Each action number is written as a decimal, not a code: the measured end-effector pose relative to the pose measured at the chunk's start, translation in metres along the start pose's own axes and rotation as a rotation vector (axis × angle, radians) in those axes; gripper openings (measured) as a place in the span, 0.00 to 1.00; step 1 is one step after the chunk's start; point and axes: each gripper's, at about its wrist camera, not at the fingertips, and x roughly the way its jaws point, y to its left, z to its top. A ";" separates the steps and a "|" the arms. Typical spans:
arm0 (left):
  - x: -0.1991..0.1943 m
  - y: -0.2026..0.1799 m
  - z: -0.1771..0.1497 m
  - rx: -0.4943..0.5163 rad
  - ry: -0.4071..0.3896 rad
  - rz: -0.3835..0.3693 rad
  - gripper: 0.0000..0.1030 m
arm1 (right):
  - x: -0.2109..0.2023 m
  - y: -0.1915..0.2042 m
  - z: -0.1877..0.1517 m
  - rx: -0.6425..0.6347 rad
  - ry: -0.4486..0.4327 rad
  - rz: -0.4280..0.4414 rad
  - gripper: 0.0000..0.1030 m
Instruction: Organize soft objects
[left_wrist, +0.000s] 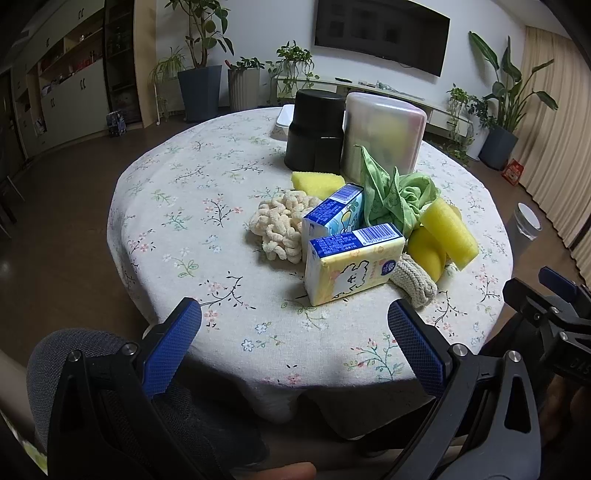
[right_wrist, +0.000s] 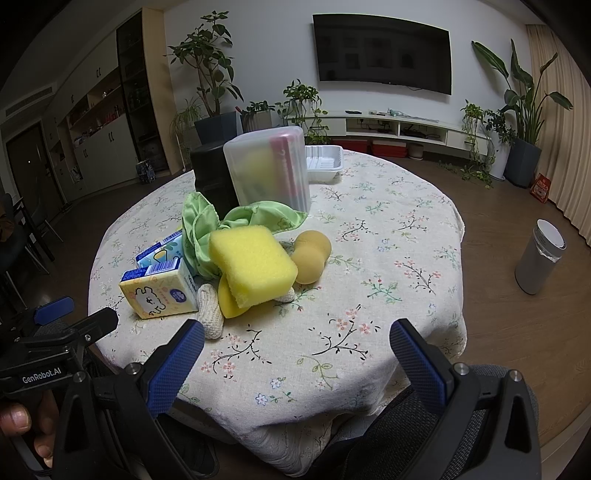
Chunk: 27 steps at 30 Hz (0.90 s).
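Living room setup with a wall TV (right_wrist: 382, 51) and a bunch of potted plants behind a round counter (left_wrist: 192, 206) draped in a pale cloth with a small floral print. All the soft stuff sits bunched up a bit right of the middle.

Textures first: a yellow sponge block (right_wrist: 253, 264), porous and slab-shaped, leans on top of the pile. Next to it sits a smooth tan peanut-shaped sponge (right_wrist: 312, 254). A crumpled green cloth (left_wrist: 399, 199) is thin and a little shiny. There's a nubby cream chenille piece (left_wrist: 282, 225), all fat loops, and a ribbed beige knit thing (left_wrist: 415, 282) poking out from under the pile. Another yellow sponge wedge (left_wrist: 317, 182) lies flat behind those. Two plastic-wrapped tissue packs, a yellow tissue pack (left_wrist: 352, 264) with a cartoon animal and a blue tissue pack (left_wrist: 334, 214) just behind it, both touching.

Containers: a frosted translucent tub (right_wrist: 267, 170) stands at the back of the pile with something yellow and something pink showing through its wall. A black bin (left_wrist: 316, 127) is right beside it, contents hidden. A white ribbed tray (right_wrist: 323, 162) sits behind them.

Left tongs (left_wrist: 294, 323) and right tongs (right_wrist: 297, 345) both hover at the near edge of the counter, spread wide with nothing between the blue textured pads.
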 end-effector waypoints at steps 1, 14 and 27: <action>0.000 0.000 0.000 0.000 0.000 -0.001 0.99 | 0.000 0.000 0.000 0.000 0.000 -0.001 1.00; 0.002 0.001 0.000 0.000 0.003 0.003 0.99 | 0.000 0.000 -0.001 0.000 0.000 0.000 1.00; 0.002 0.001 0.000 0.000 0.003 0.003 0.99 | 0.000 0.000 -0.001 0.000 0.001 0.000 1.00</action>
